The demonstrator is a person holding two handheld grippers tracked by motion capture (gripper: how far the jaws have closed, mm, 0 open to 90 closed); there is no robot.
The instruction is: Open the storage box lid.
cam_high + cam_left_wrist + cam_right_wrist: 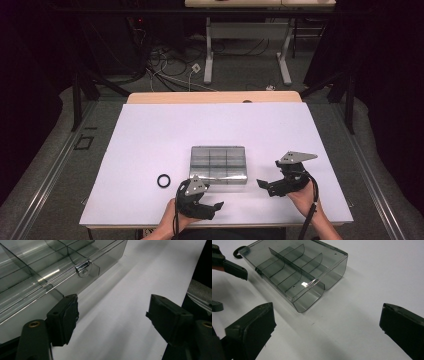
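Note:
A clear smoky plastic compartment box (218, 164) lies closed on the white table top (150, 135), near the front middle. My left gripper (214, 206) sits just in front of the box's left corner, open, with nothing between its jaws. In the left gripper view the gripper (112, 315) points past the box (50, 267), whose metal latch (83, 267) faces it. My right gripper (264, 185) hovers to the right of the box, open and empty. The right gripper view has its gripper (327, 325) aimed at the box (294, 270), and the left gripper (227, 287) shows at the left edge.
A small black ring (163, 180) lies on the table left of the box, and its edge peeks out behind the box (237, 251) in the right gripper view. Bare white surface stretches behind and to both sides. Beyond the far edge are table legs and cables on the floor.

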